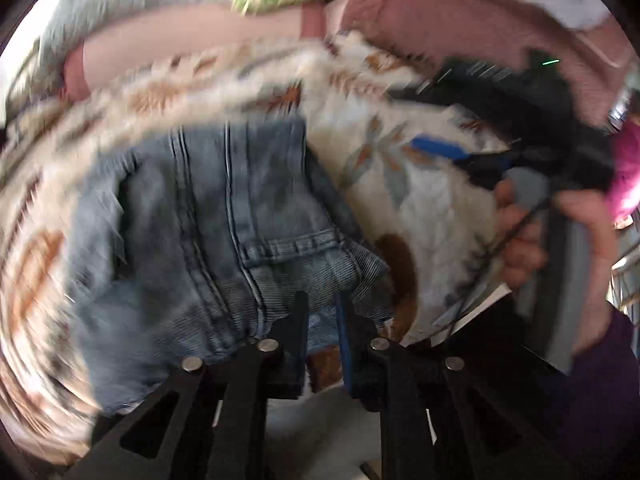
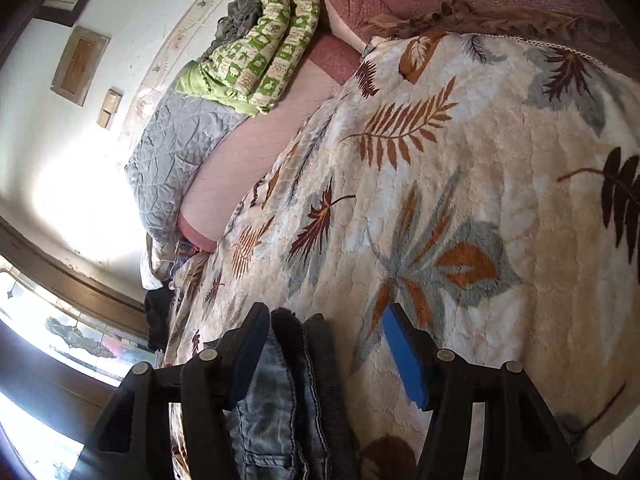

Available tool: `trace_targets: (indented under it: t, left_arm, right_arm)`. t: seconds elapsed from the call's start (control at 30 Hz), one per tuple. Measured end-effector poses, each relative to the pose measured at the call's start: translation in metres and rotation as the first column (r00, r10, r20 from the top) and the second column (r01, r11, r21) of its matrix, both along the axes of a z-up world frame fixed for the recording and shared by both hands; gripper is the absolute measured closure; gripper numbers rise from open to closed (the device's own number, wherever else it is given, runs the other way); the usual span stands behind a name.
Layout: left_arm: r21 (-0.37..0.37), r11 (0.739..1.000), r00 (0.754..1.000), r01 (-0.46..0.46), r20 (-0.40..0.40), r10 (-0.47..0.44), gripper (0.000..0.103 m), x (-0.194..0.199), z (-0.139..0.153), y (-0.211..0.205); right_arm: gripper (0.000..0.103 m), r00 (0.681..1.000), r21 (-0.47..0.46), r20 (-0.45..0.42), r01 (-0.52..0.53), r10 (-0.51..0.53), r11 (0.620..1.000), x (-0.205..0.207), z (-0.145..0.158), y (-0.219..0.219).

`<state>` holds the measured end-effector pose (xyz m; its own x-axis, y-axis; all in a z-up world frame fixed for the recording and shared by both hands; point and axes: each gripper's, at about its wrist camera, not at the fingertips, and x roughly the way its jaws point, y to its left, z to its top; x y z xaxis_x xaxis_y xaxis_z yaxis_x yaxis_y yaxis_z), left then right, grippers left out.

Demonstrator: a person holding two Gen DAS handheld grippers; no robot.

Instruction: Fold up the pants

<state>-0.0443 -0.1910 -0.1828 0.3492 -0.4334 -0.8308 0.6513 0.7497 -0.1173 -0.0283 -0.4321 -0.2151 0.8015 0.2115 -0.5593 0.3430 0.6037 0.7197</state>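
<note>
One pair of jeans (image 1: 224, 216) lies bunched on the leaf-print blanket (image 2: 500, 168). The left gripper (image 1: 322, 320) is pinched shut on the denim edge at 6 o'clock, probably to drag a fold over. The right gripper (image 2: 324, 336) is about half open (cloth beside one pad, not clamped).

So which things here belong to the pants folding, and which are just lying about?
In the job:
jeans
left gripper, shut on the denim
right gripper, open
leaf-print blanket underneath

Lying about:
green patterned quilt
grey quilted cover
</note>
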Motion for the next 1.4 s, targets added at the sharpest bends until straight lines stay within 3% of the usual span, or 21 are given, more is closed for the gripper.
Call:
trace_targets:
  t: [0.1,0.17,0.23,0.33,0.47,0.53,0.57,0.63,0.87,1.0,1.03,1.1,1.33,1.4]
  left_arm:
    - [-0.063,0.998,0.992,0.012,0.123,-0.004,0.075,-0.007,0.037,0.020]
    - [-0.059,0.998,0.983,-0.029,0.181,0.039,0.056,-0.001,0.051,0.035]
    - [-0.050,0.994,0.969,-0.101,0.222,0.110,0.055,0.012,0.056,0.055]
    - [-0.022,0.973,0.955,-0.228,0.187,0.228,0.055,0.039,0.053,0.083]
    - [0.048,0.926,0.916,-0.374,0.179,0.360,0.055,0.068,0.038,0.113]
    - [0.073,0.907,0.902,-0.415,0.165,0.400,0.055,0.083,0.032,0.119]
    - [0.076,0.903,0.898,-0.422,0.167,0.406,0.055,0.086,0.030,0.129]
    - [0.107,0.898,0.897,-0.427,0.177,0.406,0.055,0.096,0.027,0.126]
    - [0.190,0.883,0.899,-0.429,0.186,0.396,0.055,0.147,0.000,0.092]
    - [0.261,0.879,0.915,-0.400,0.171,0.366,0.055,0.157,-0.032,0.067]
    - [0.274,0.874,0.914,-0.402,0.182,0.363,0.055,0.157,-0.036,0.064]
    - [0.288,0.872,0.915,-0.395,0.209,0.345,0.054,0.156,-0.040,0.060]
    - [0.353,0.854,0.923,-0.382,0.177,0.340,0.034,0.176,-0.053,0.062]
    - [0.347,0.856,0.924,-0.382,0.171,0.343,0.034,0.174,-0.051,0.065]
  right_arm:
    - [0.040,0.998,0.016,-0.006,-0.058,0.058,0.998,0.008,-0.003,0.009]
    - [0.040,0.995,0.032,-0.004,-0.104,0.104,0.994,0.014,-0.004,0.018]
    - [0.039,0.990,0.022,-0.012,-0.139,0.139,0.990,0.020,-0.005,0.030]
    - [0.039,0.980,-0.032,0.033,-0.196,0.197,0.980,0.025,0.005,0.051]
    - [0.040,0.949,-0.213,0.093,-0.276,0.300,0.937,0.032,0.028,0.093]
    - [0.045,0.934,-0.299,0.079,-0.310,0.347,0.903,0.041,0.034,0.118]
    - [0.054,0.930,-0.332,0.066,-0.322,0.363,0.887,0.046,0.034,0.128]
    - [0.058,0.919,-0.358,0.044,-0.352,0.392,0.865,0.057,0.033,0.145]
    - [0.058,0.941,-0.311,-0.037,-0.330,0.335,0.891,0.089,0.013,0.140]
    - [0.053,0.945,-0.260,-0.210,-0.300,0.250,0.918,0.107,-0.021,0.117]
    - [0.053,0.942,-0.181,-0.224,-0.294,0.251,0.939,0.110,-0.033,0.107]
    - [0.053,0.947,-0.091,-0.196,-0.275,0.253,0.957,0.109,-0.038,0.093]
    - [0.053,0.950,-0.128,-0.194,-0.274,0.246,0.953,0.117,-0.040,0.095]
    - [0.053,0.955,-0.108,-0.176,-0.262,0.241,0.959,0.117,-0.040,0.091]
